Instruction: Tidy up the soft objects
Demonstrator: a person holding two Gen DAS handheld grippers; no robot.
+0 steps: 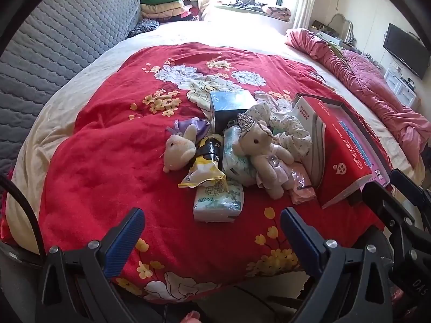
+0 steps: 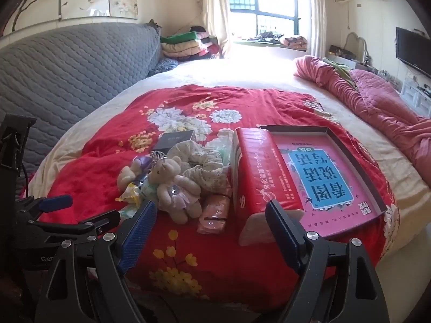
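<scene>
Both tools (image 1: 212, 231) (image 2: 210, 223) gape empty; beige crowned teddy (image 1: 265, 158) tops the pile.

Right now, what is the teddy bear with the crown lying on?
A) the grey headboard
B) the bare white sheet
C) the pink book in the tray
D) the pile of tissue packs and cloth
D: the teddy bear with the crown lies on the tissue packs and cloth in the pile on the red blanket, left of the red box.
</scene>
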